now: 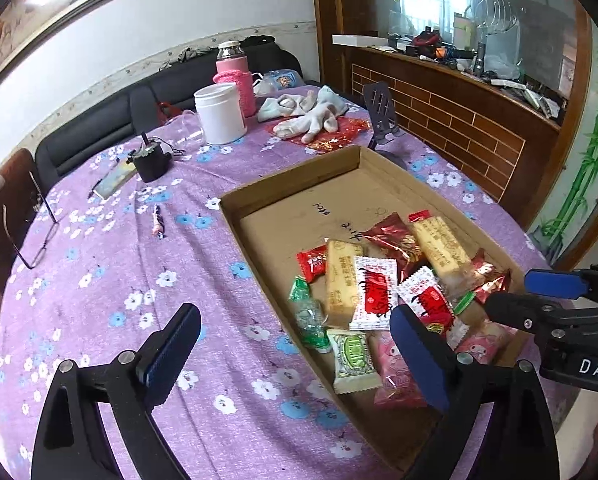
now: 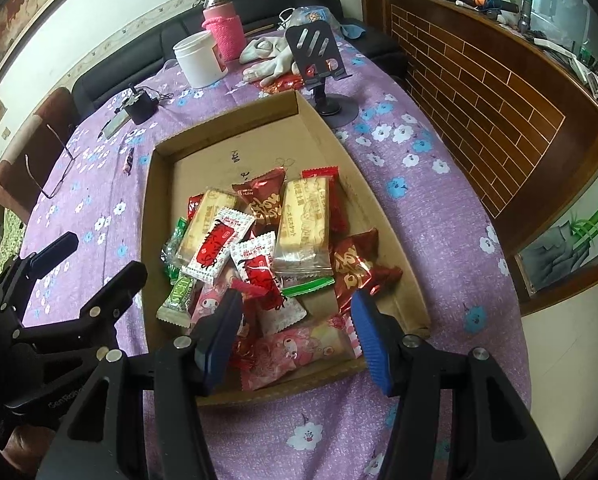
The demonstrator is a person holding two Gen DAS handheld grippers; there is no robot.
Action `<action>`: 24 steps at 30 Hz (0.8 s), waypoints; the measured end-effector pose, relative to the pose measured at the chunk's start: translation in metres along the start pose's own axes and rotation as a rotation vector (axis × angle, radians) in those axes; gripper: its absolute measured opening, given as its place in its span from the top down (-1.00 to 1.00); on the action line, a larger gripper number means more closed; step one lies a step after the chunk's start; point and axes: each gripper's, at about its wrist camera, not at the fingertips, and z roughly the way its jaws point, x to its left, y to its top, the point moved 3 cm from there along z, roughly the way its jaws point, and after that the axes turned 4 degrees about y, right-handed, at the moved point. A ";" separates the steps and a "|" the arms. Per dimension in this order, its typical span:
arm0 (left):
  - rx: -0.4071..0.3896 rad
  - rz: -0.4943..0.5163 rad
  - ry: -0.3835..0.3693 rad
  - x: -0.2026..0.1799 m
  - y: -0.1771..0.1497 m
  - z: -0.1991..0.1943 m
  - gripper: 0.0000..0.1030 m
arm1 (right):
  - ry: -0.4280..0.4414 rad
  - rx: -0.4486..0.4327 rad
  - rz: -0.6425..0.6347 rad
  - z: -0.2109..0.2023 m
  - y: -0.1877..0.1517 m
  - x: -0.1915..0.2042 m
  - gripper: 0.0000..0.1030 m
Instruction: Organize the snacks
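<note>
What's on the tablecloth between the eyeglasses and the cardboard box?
One small wrapped candy lies on the tablecloth between eyeglasses and cardboard box; left wrist view shows it best.

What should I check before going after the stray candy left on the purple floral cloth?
1. Left gripper open, empty: ok.
2. Right gripper open, empty: ok.
3. Small pink-and-white wrapped candy outside the shallow cardboard tray, nothing on it: ok.
4. Wire-rimmed glasses apart from candy: ok.
5. Bare tray floor at far end: ok.
6. Candy within left reach: cannot tell.
</note>
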 end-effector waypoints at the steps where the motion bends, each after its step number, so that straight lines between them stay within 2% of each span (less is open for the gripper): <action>1: -0.002 0.003 -0.001 -0.001 0.000 -0.001 -0.90 | -0.001 0.000 -0.002 0.000 0.000 0.000 -0.08; 5: -0.017 -0.022 -0.035 0.001 0.002 -0.007 -0.98 | -0.002 0.000 -0.004 0.001 0.001 0.000 -0.08; 8: 0.001 0.008 0.029 0.000 0.005 -0.004 -0.98 | -0.001 0.001 -0.004 0.001 0.002 0.000 -0.08; 9: 0.028 0.009 0.041 -0.001 0.006 -0.001 -0.98 | -0.002 0.000 -0.004 0.001 0.002 0.000 -0.08; 13: 0.070 0.009 0.076 0.001 0.007 0.002 -0.98 | -0.002 -0.005 -0.007 0.002 0.003 -0.001 -0.08; 15: 0.085 0.023 0.071 0.000 0.008 0.000 -0.98 | -0.001 -0.008 -0.009 0.002 0.005 -0.001 -0.08; 19: 0.053 0.025 0.054 0.000 0.009 -0.012 -0.98 | -0.004 -0.015 -0.008 0.001 0.005 -0.002 -0.08; 24: 0.039 0.062 0.121 -0.003 0.007 -0.015 -0.98 | -0.007 -0.016 -0.008 0.001 0.004 -0.002 -0.08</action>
